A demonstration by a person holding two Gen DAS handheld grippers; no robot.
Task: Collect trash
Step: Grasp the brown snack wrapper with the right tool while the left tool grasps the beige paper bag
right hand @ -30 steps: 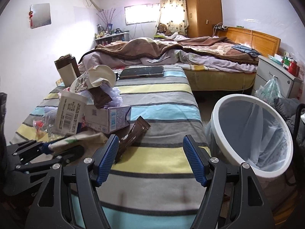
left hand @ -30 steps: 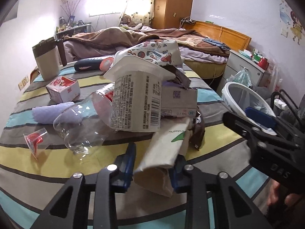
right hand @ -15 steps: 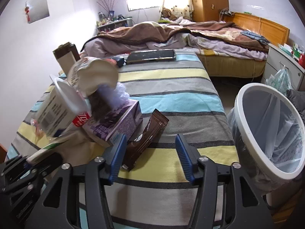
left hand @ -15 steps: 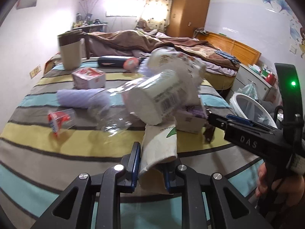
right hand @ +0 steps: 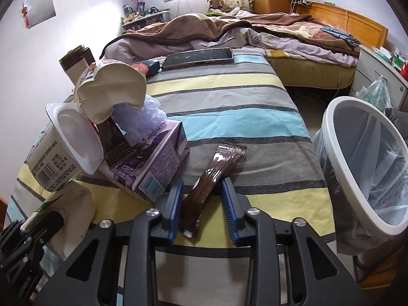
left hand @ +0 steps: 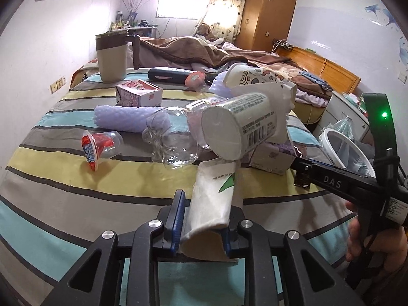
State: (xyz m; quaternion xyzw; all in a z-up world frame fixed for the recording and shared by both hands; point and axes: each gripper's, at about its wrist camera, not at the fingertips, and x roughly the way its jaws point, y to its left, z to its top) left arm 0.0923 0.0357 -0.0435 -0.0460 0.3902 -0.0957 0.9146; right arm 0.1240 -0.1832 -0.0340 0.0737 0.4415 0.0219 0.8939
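Trash lies heaped at frame left on the striped bedspread (right hand: 229, 97). White bin (right hand: 339, 168), lined with a clear bag, stands at right edge; no contents discernible. Left gripper (left hand: 202, 219) is clenched on a flattened paper cup (left hand: 211, 201). Right gripper (right hand: 202, 206) straddles a brown wrapper (right hand: 211, 176), fingers not closed on it.

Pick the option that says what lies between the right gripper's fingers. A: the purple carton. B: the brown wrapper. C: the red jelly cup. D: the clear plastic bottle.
B: the right gripper straddles the lower end of the brown wrapper on the striped bed, its blue pads not yet closed on it.
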